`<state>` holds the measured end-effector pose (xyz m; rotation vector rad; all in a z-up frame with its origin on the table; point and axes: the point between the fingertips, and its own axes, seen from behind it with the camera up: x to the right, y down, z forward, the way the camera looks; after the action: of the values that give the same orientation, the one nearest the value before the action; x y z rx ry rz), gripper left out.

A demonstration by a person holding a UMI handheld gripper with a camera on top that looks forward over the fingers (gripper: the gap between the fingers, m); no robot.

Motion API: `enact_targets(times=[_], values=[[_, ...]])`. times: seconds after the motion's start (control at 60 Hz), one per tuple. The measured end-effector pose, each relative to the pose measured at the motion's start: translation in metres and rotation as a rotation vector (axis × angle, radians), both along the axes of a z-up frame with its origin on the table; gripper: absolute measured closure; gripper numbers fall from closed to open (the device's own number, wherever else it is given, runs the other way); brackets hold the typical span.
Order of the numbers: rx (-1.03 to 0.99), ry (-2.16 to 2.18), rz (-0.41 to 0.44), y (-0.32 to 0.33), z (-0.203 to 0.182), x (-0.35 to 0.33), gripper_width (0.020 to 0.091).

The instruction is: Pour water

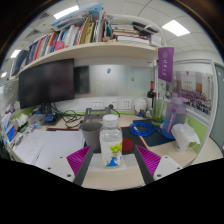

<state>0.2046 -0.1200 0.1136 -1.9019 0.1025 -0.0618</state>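
Note:
A clear plastic water bottle with a white cap and a green and blue label stands upright on the pale table. It is between my gripper's two fingers, with a gap at each side. The magenta pads flank it left and right and do not touch it. The gripper is open. Just behind the bottle on the right a small red cup peeks out, mostly hidden by the bottle.
A grey container stands behind the bottle on the left, a blue tray behind on the right. Further right is a purple bottle. A monitor and a bookshelf line the back wall.

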Motion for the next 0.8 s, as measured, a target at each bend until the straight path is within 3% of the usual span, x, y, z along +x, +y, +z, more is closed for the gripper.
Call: enact_targets(times=[0.267, 0.4, 0.45, 0.5, 0.8], values=[[0.044, -0.056, 0.01, 0.064, -0.036, 0.005, 0.0278], [0.052, -0.067, 0.031, 0.082, -0.043, 0.002, 0.037], [0.059, -0.061, 0.037, 0.087, -0.044, 0.001, 0.0446], [0.065, -0.062, 0.038, 0.09, -0.043, 0.0, 0.0575], [0.07, -0.084, -0.009, 0.085, -0.042, 0.004, 0.071]])
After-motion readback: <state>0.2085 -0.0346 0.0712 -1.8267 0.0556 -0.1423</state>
